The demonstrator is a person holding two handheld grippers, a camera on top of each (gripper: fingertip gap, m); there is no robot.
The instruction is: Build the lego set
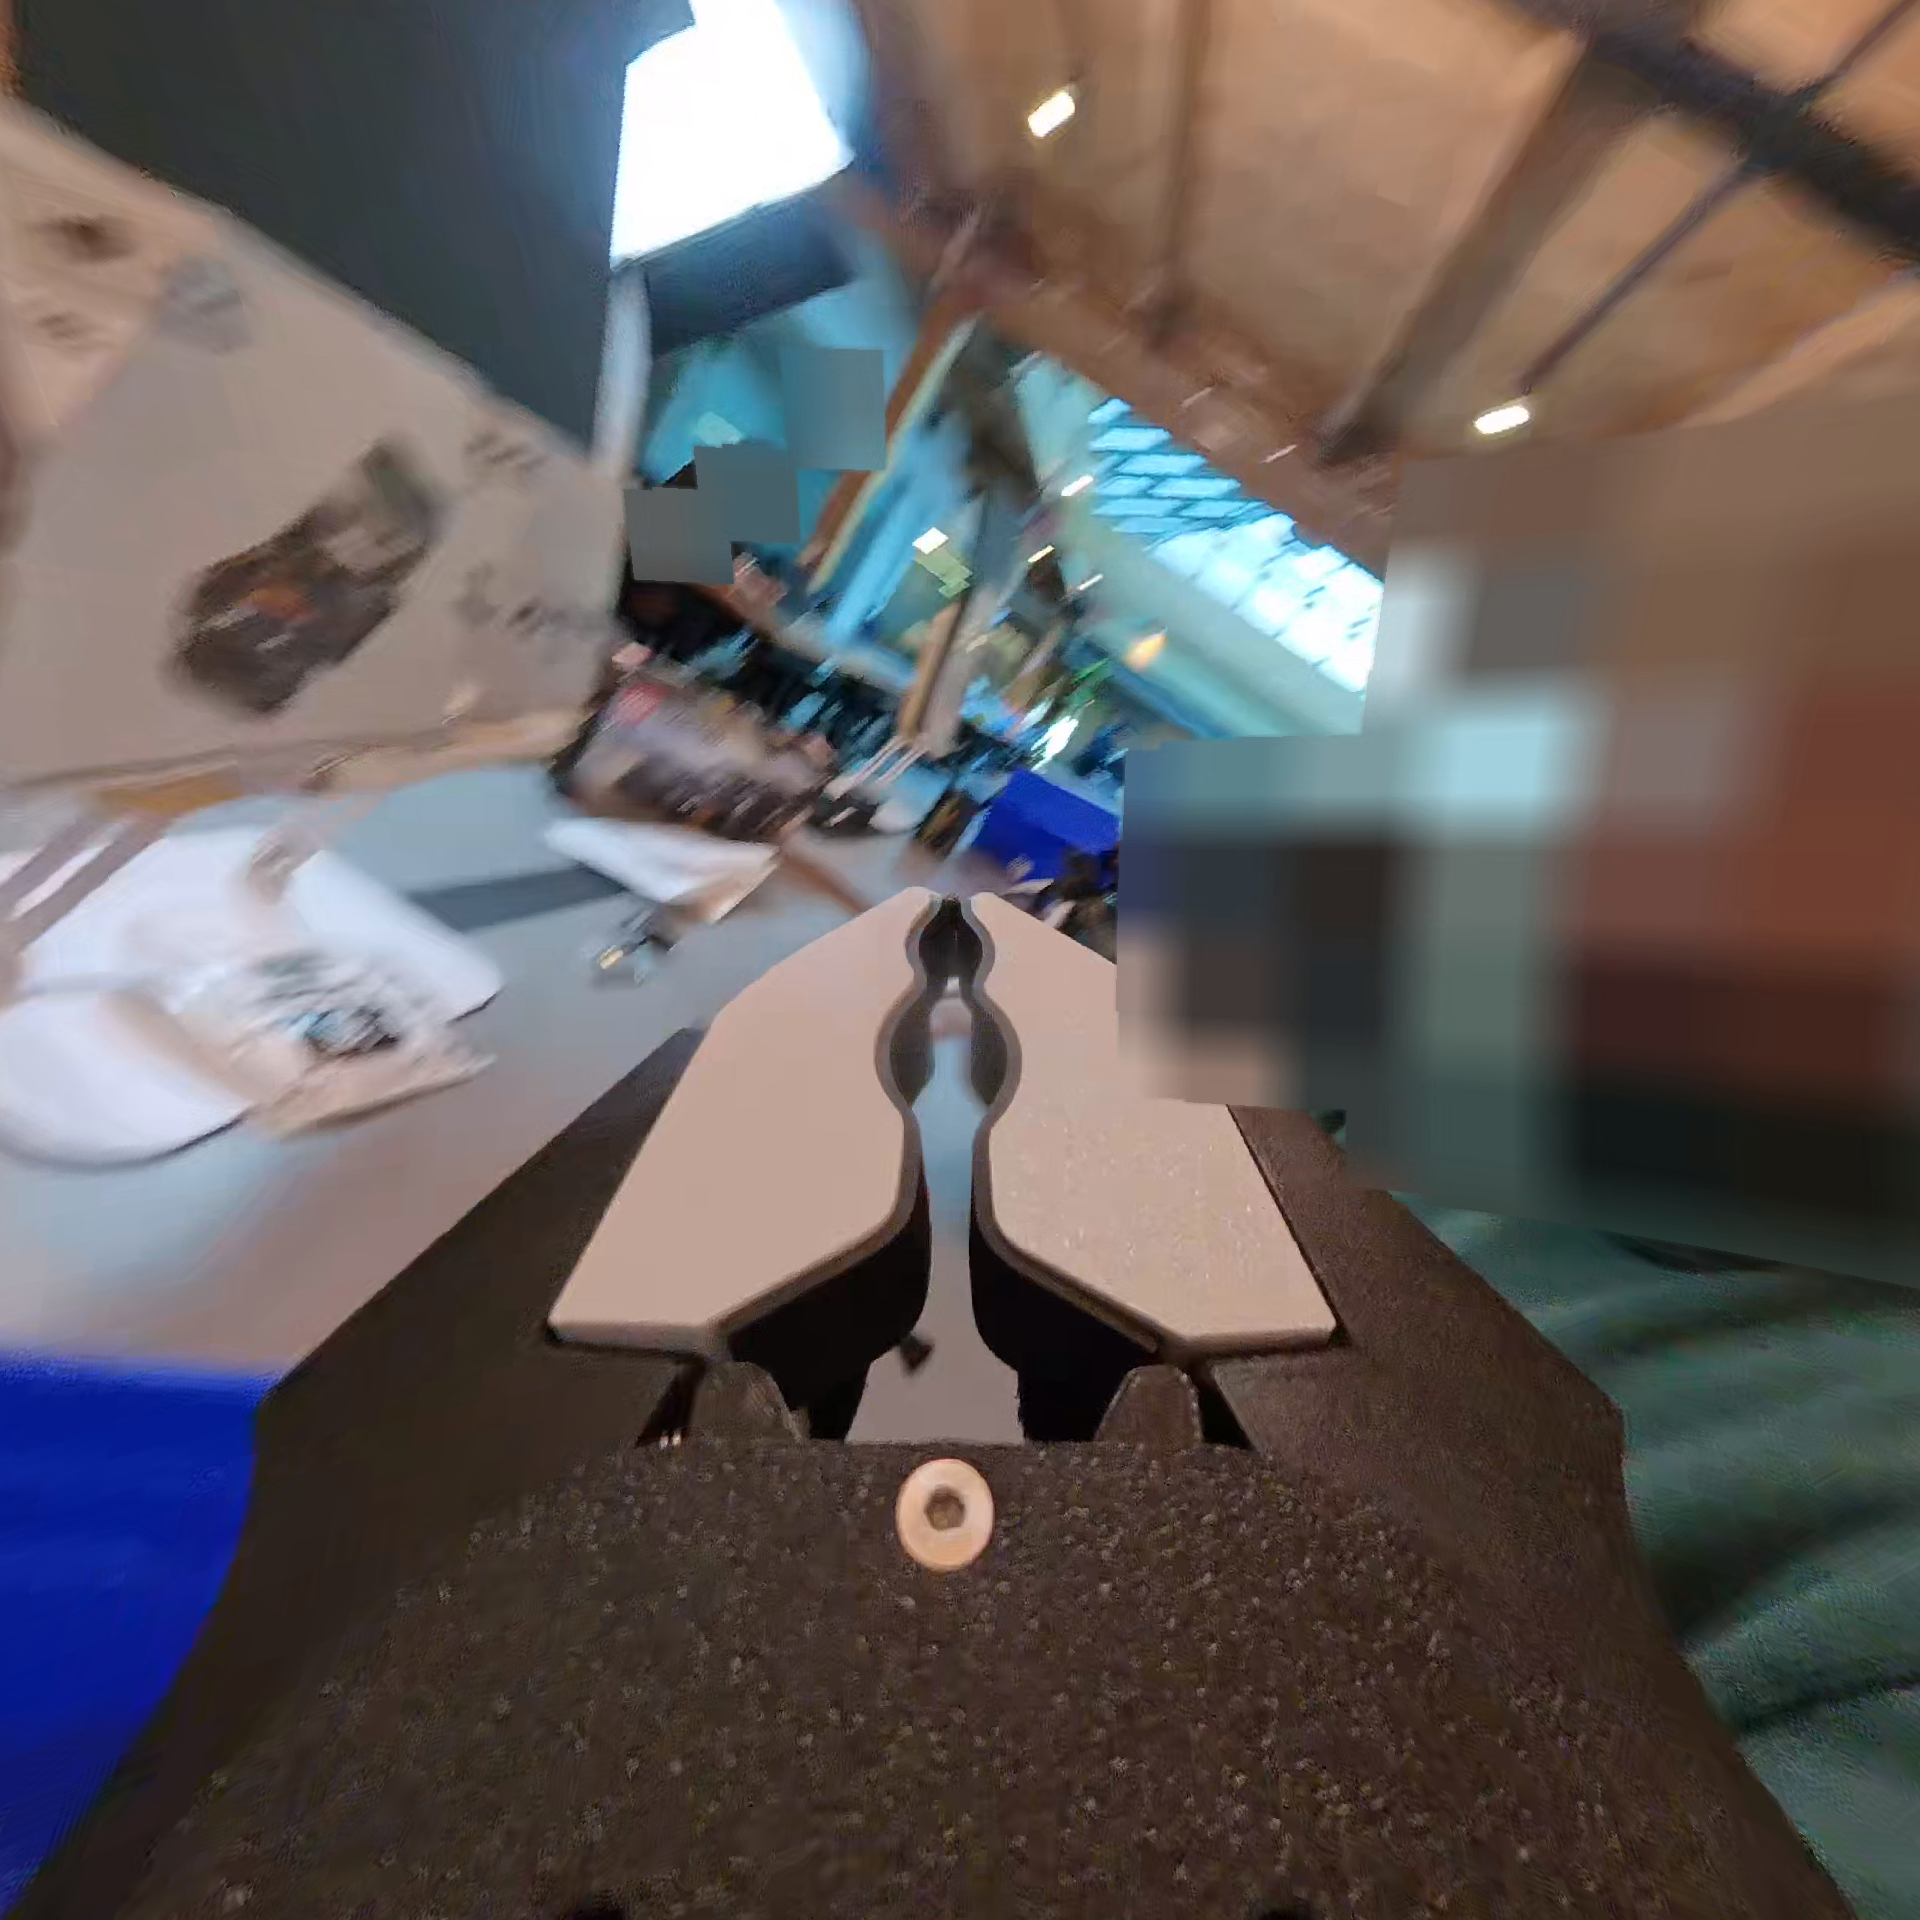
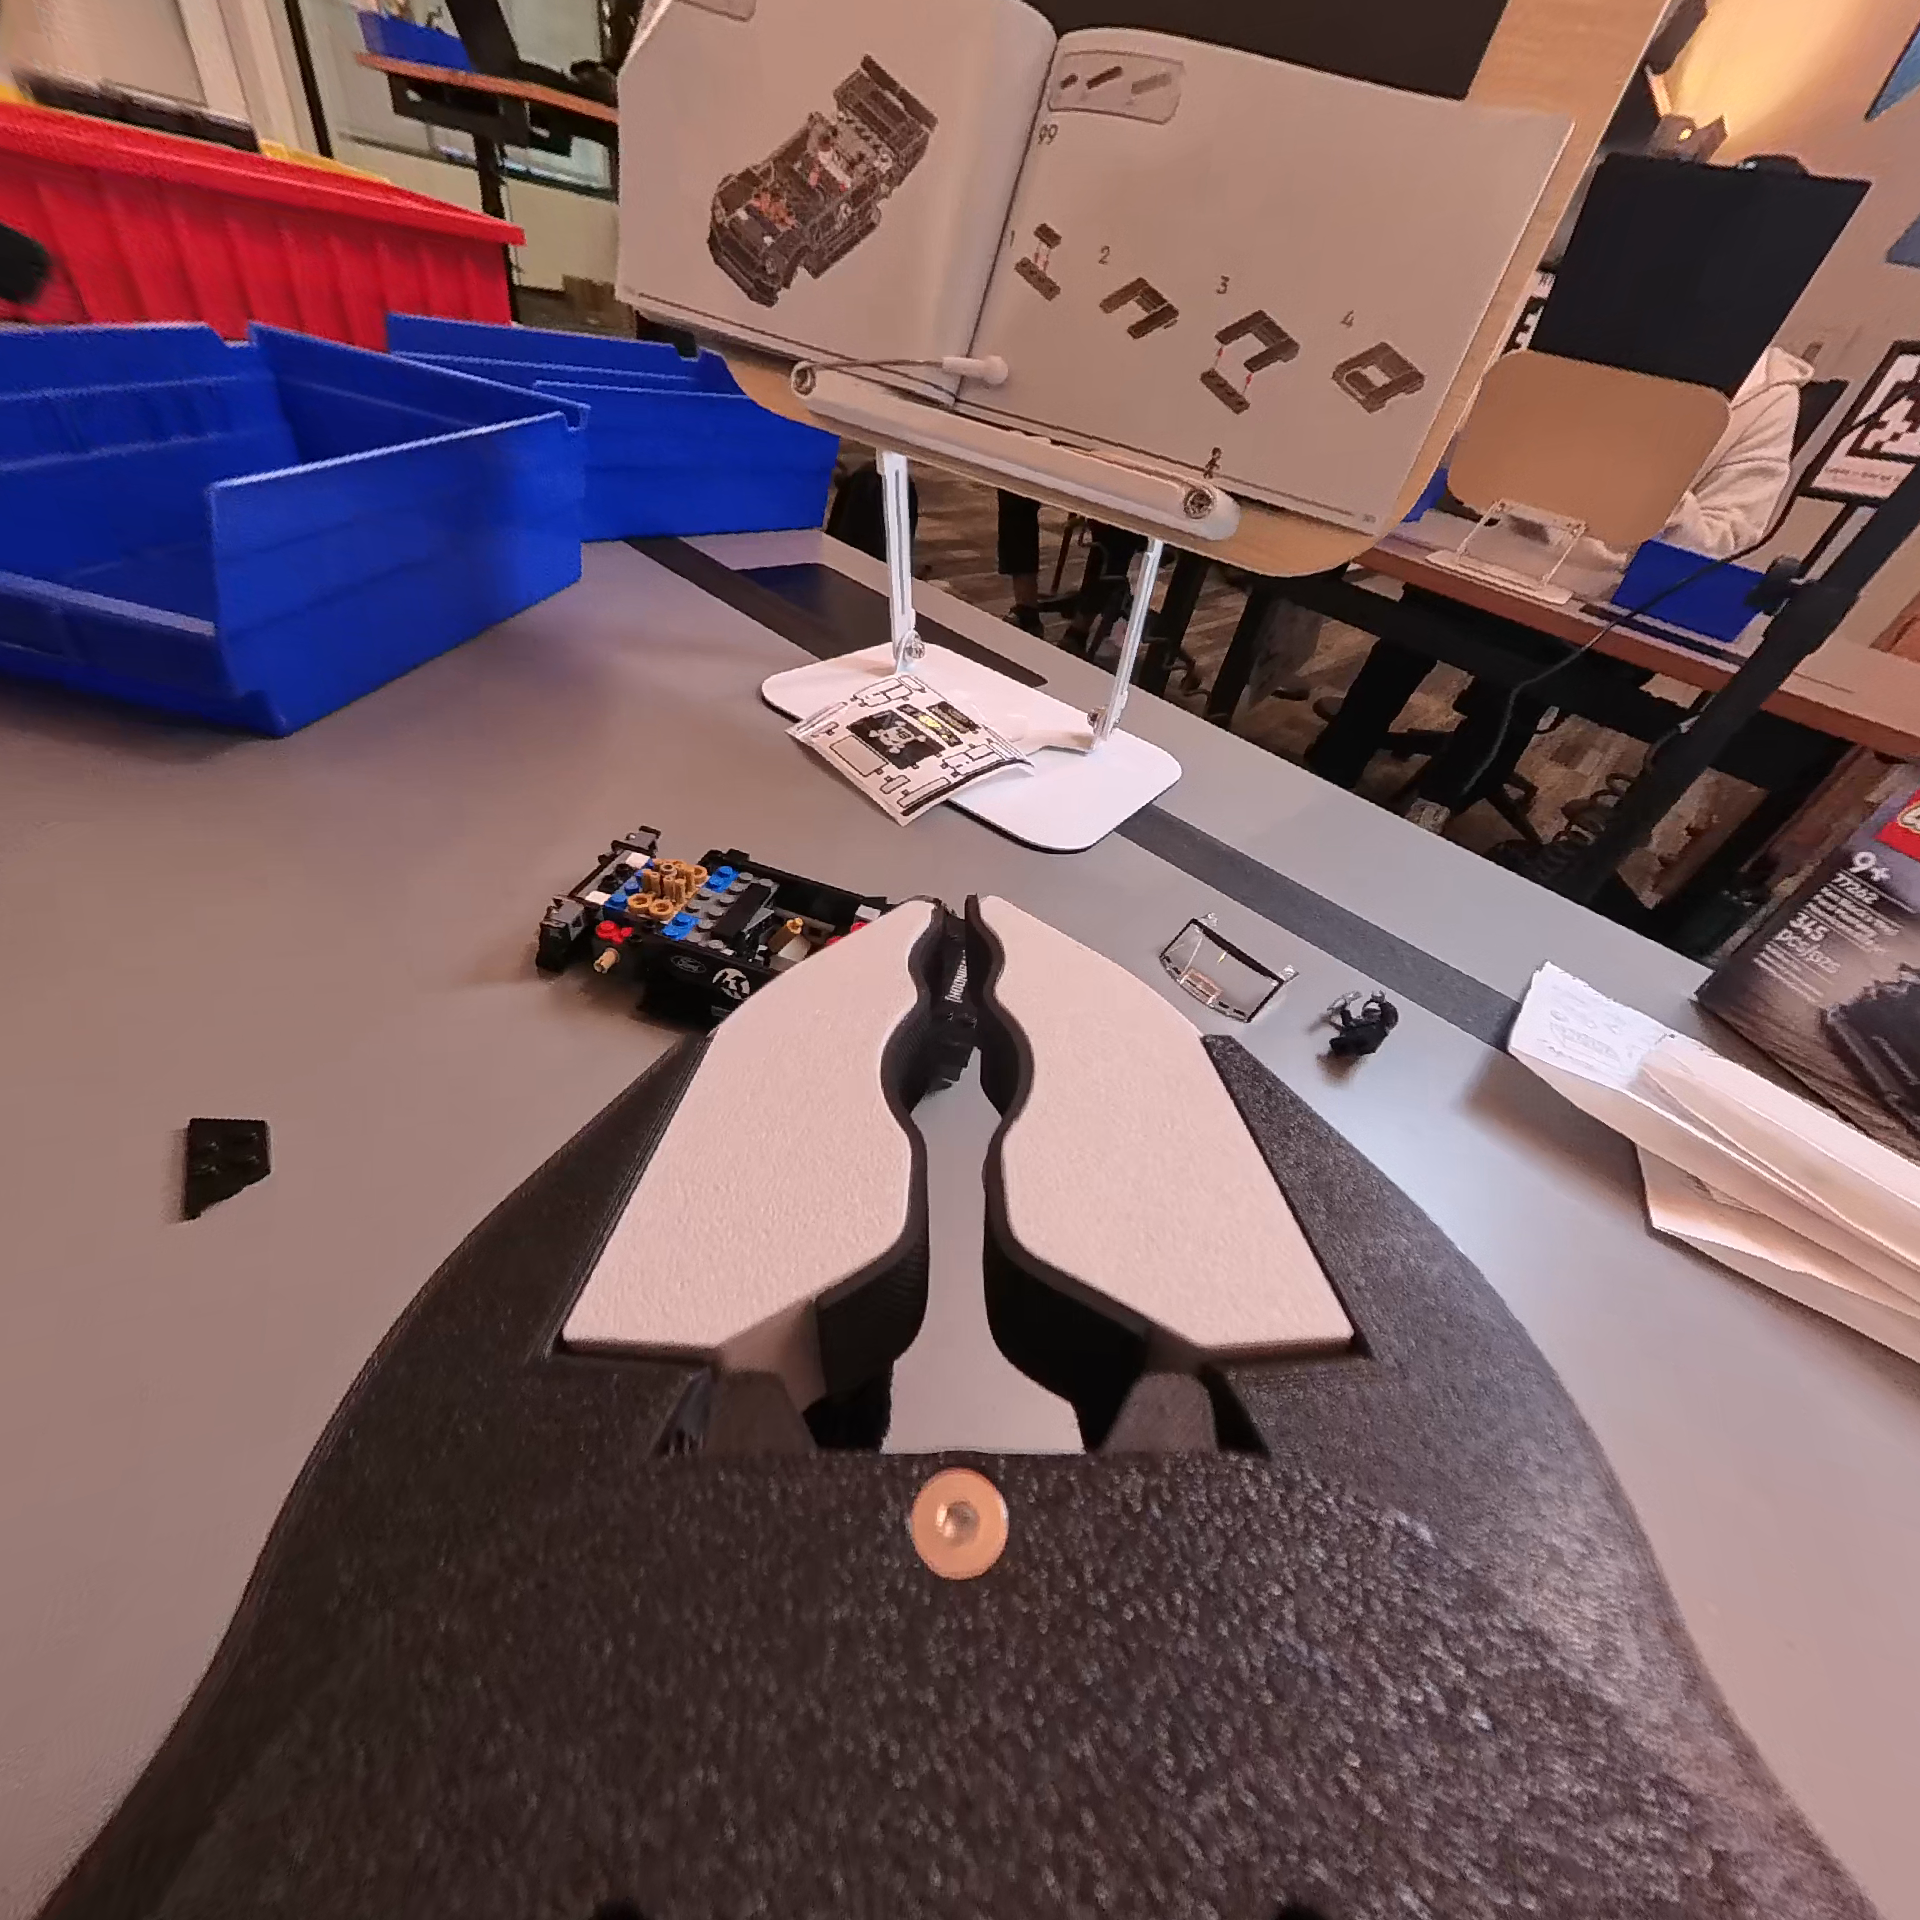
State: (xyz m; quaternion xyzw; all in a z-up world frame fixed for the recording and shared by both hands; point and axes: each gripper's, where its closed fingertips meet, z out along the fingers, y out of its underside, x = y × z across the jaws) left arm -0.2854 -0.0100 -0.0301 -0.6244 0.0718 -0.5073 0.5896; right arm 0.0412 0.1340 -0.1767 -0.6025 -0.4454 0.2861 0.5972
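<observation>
The right gripper [image 2: 961, 914] clamps a thin black printed piece [image 2: 954, 987] between its fingertips, long axis along the fingers. Just left of centre frame, the half-built black Lego car [image 2: 707, 935] lies on the grey table [image 2: 364, 935], lengthwise left to right, bearing printed logos. A windscreen piece [image 2: 1221, 961] lies right of it, a black wedge plate [image 2: 227, 1164] at left. The instruction booklet [image 2: 1039, 229] stands on its holder above; blue bins [image 2: 291, 520] are upper left. In the blurred left view, the left gripper [image 1: 951, 914] pinches something small and dark.

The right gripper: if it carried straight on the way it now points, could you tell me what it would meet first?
Most likely the half-built black Lego car on the grey table. The right gripper is nearly shut, and the car's printed side shows through the gap between its fingers. Depth is unclear, so how near is hard to judge.
</observation>
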